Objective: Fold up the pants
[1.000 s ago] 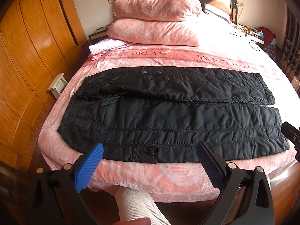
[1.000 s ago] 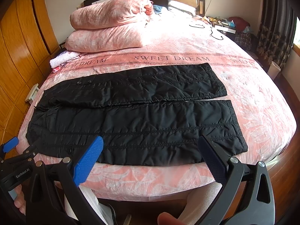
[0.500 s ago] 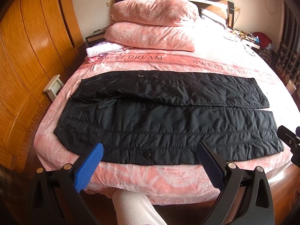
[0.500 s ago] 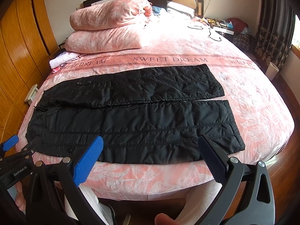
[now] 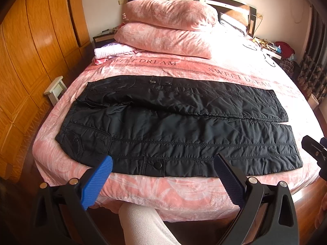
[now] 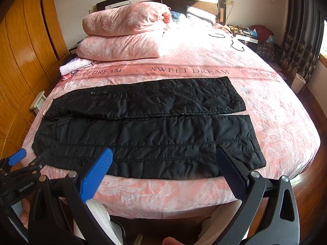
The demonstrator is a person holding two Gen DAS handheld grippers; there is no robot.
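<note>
Pants flat on bed, both claws empty, first fold not yet started.

Black pants [image 5: 179, 130] lay spread across the bed [image 5: 163, 192], waistband to my left, hems to my right, legs side by side. My left claw [image 5: 163, 175] hung wide apart just short of the near edge by the snap; my right claw [image 6: 163, 171] hung equally wide over the near leg. Best, I judged, to pinch near waist and near hem together, lift evenly, and lay the near leg square over the far one.
</note>
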